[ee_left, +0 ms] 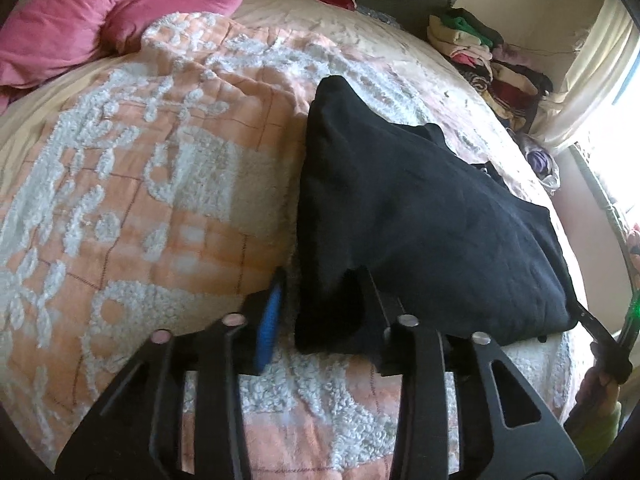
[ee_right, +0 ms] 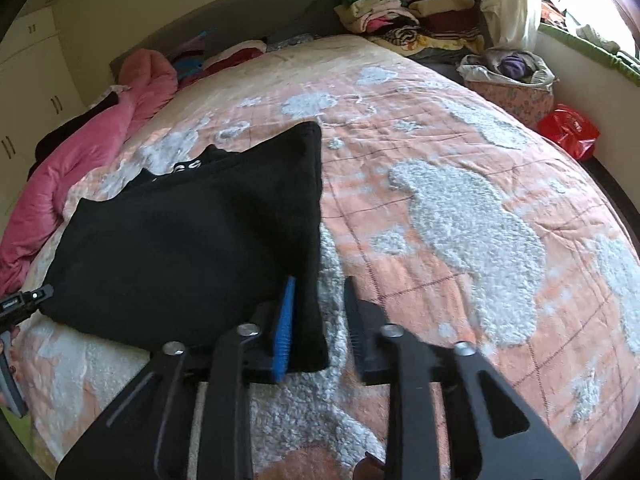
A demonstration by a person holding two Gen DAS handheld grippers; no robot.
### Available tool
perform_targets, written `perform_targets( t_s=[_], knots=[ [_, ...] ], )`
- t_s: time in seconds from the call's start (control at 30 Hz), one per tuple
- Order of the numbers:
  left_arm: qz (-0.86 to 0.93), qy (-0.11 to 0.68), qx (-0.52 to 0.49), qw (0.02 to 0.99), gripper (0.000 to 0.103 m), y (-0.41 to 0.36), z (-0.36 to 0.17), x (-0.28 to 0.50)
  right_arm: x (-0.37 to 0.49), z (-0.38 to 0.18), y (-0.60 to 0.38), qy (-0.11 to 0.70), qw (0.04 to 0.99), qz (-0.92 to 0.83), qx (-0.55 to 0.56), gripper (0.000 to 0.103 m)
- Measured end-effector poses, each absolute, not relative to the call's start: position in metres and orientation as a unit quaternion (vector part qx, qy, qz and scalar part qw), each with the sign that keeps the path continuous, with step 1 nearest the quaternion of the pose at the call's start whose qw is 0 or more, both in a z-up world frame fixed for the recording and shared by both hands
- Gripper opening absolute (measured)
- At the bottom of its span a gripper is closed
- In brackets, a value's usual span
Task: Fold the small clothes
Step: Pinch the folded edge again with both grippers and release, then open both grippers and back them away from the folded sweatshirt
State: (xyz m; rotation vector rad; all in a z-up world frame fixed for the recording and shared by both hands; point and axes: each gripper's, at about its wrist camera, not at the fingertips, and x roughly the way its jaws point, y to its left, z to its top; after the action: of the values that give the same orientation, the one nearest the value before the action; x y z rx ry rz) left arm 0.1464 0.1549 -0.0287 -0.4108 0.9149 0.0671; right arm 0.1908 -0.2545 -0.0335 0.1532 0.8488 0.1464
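A black garment (ee_left: 420, 216) lies folded on the orange and white bedspread (ee_left: 140, 200); it also shows in the right wrist view (ee_right: 188, 240). My left gripper (ee_left: 320, 292) is open, its jaws astride the garment's near left corner, which drapes over the right finger. My right gripper (ee_right: 320, 300) is open at the garment's near right corner, with the cloth edge between its jaws. The right gripper's tip shows at the garment's far corner in the left view (ee_left: 600, 332).
A pink duvet (ee_left: 100, 20) lies bunched at the head of the bed. Stacks of folded clothes (ee_right: 408, 12) sit at the far corner by the curtain. A basket of laundry (ee_right: 512, 80) and a red bag (ee_right: 568, 132) stand beside the bed. White cupboards (ee_right: 36, 80) line the wall.
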Motion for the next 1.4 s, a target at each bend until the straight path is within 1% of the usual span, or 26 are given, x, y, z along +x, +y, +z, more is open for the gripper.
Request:
perform_targets(
  t_s=[0.07, 0.1, 0.17, 0.23, 0.3, 0.43, 0.53, 0.6, 0.67, 0.7, 0.73, 0.77, 0.87, 0.93, 1.0, 1.1, 1.13, 1.17, 1.2, 1.27, 1.4],
  knots=[
    [0.034, 0.436, -0.194, 0.878, 0.032, 0.154, -0.027, 0.143, 0.188, -0.032, -0.254, 0.409, 0.907, 0.069, 0.073, 0.031],
    [0.035, 0.435, -0.192, 0.879, 0.032, 0.153, -0.026, 0.142, 0.187, -0.032, -0.254, 0.409, 0.907, 0.068, 0.072, 0.035],
    [0.038, 0.434, -0.182, 0.882, 0.033, 0.15, -0.024, 0.139, 0.184, -0.031, -0.254, 0.407, 0.908, 0.066, 0.071, 0.038],
    [0.041, 0.434, -0.173, 0.883, 0.035, 0.147, -0.022, 0.138, 0.18, -0.03, -0.254, 0.405, 0.909, 0.066, 0.068, 0.043],
    [0.043, 0.433, -0.164, 0.885, 0.036, 0.144, -0.02, 0.136, 0.177, -0.029, -0.254, 0.405, 0.909, 0.067, 0.068, 0.045],
    [0.044, 0.432, -0.152, 0.888, 0.037, 0.138, -0.018, 0.133, 0.174, -0.027, -0.253, 0.403, 0.91, 0.065, 0.066, 0.052],
    [0.046, 0.43, -0.147, 0.89, 0.04, 0.136, -0.016, 0.13, 0.17, -0.023, -0.254, 0.4, 0.912, 0.066, 0.068, 0.058],
    [0.046, 0.427, -0.146, 0.891, 0.046, 0.135, -0.015, 0.127, 0.167, -0.021, -0.253, 0.396, 0.913, 0.066, 0.066, 0.062],
    [0.046, 0.424, -0.145, 0.893, 0.049, 0.134, -0.013, 0.125, 0.163, -0.017, -0.253, 0.392, 0.915, 0.067, 0.065, 0.065],
    [0.047, 0.423, -0.144, 0.893, 0.051, 0.133, -0.012, 0.124, 0.163, -0.016, -0.252, 0.392, 0.915, 0.068, 0.065, 0.068],
    [0.048, 0.422, -0.144, 0.894, 0.052, 0.132, -0.011, 0.122, 0.161, -0.015, -0.252, 0.39, 0.916, 0.069, 0.064, 0.074],
    [0.047, 0.419, -0.143, 0.896, 0.054, 0.132, -0.01, 0.12, 0.16, -0.014, -0.251, 0.389, 0.916, 0.07, 0.063, 0.076],
    [0.047, 0.41, -0.139, 0.9, 0.063, 0.129, -0.005, 0.116, 0.157, -0.011, -0.248, 0.385, 0.918, 0.071, 0.059, 0.077],
    [0.049, 0.405, -0.134, 0.903, 0.065, 0.127, -0.001, 0.113, 0.154, -0.008, -0.246, 0.383, 0.919, 0.072, 0.058, 0.077],
    [0.053, 0.403, -0.131, 0.904, 0.075, 0.126, 0.001, 0.11, 0.153, -0.006, -0.244, 0.381, 0.92, 0.075, 0.055, 0.077],
    [0.06, 0.397, -0.132, 0.906, 0.082, 0.127, 0.004, 0.107, 0.149, -0.003, -0.236, 0.378, 0.921, 0.081, 0.046, 0.077],
    [0.062, 0.394, -0.132, 0.907, 0.085, 0.128, 0.006, 0.106, 0.149, -0.002, -0.234, 0.377, 0.921, 0.084, 0.044, 0.083],
    [0.064, 0.391, -0.131, 0.909, 0.09, 0.128, 0.007, 0.104, 0.148, 0.0, -0.232, 0.376, 0.922, 0.086, 0.041, 0.086],
    [0.068, 0.387, -0.13, 0.91, 0.092, 0.129, 0.009, 0.102, 0.147, 0.001, -0.229, 0.375, 0.922, 0.088, 0.039, 0.089],
    [0.07, 0.382, -0.129, 0.912, 0.094, 0.129, 0.011, 0.101, 0.145, 0.005, -0.222, 0.372, 0.923, 0.094, 0.033, 0.089],
    [0.08, 0.372, -0.126, 0.916, 0.094, 0.131, 0.015, 0.097, 0.142, 0.012, -0.208, 0.367, 0.924, 0.109, 0.027, 0.09]
  ],
)
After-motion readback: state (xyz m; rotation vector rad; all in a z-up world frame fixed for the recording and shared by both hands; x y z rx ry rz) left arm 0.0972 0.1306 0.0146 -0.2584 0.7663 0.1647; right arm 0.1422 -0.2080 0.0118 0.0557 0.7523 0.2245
